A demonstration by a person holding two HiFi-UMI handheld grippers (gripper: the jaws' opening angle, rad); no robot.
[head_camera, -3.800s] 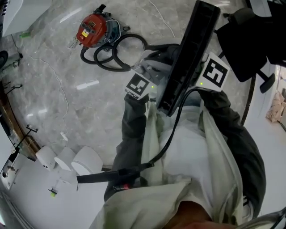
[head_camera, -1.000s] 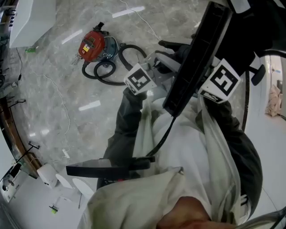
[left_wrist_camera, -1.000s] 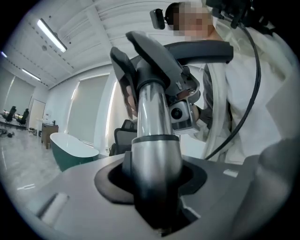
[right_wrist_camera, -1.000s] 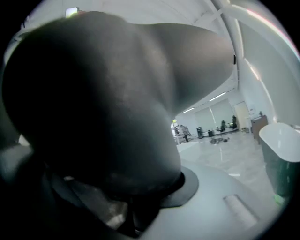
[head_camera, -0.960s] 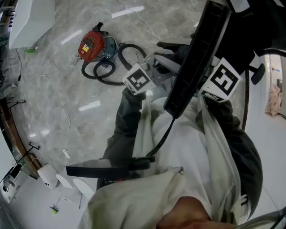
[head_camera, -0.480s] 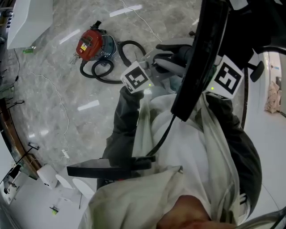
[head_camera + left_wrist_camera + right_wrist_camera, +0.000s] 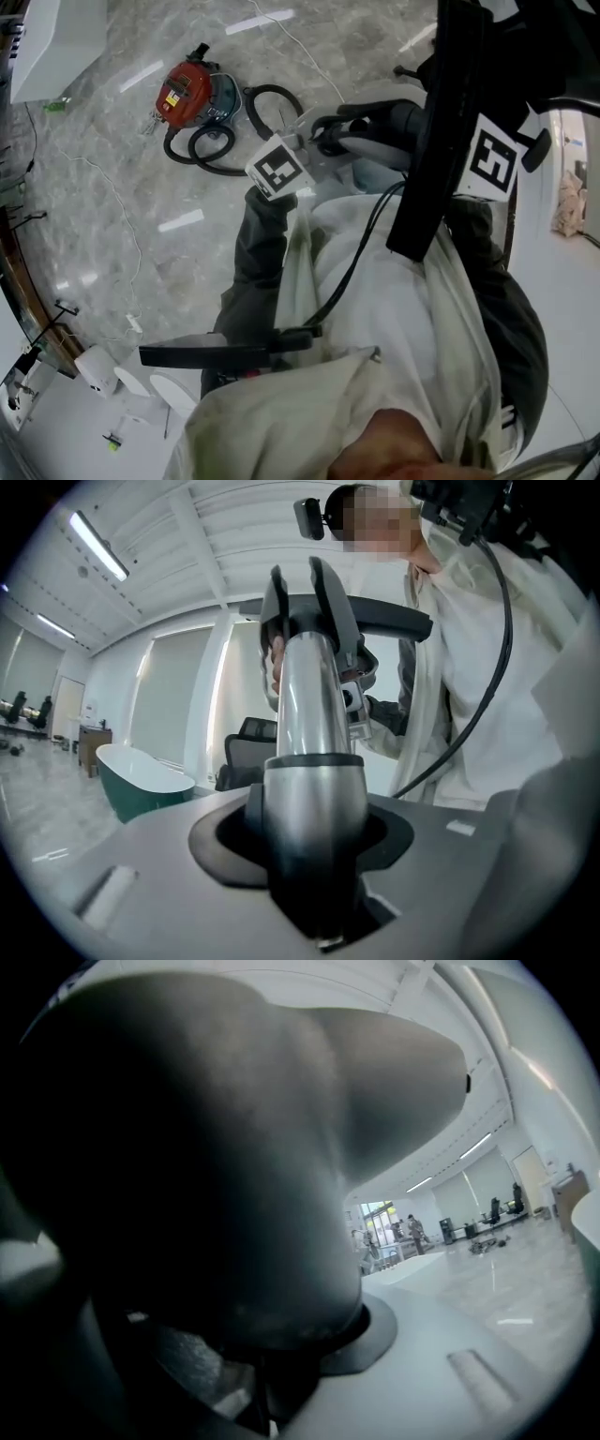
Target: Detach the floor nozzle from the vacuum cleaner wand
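With the left claw (image 7: 314,874) clamped on the wand (image 7: 314,724) and the right claw (image 7: 253,1354) clamped on the nozzle (image 7: 441,122), both held in the air above the floor (image 7: 141,234), fix the wand and pull the nozzle straight along the wand axis.

I find a polished grey marble floor (image 7: 122,234) beneath me, carrying bright streaks of reflected light. My left gripper view records a white beamed ceiling (image 7: 202,517) with strip lights (image 7: 98,546), tall shaded windows (image 7: 178,705), a dark green bathtub (image 7: 141,785) and a black office chair (image 7: 246,747).
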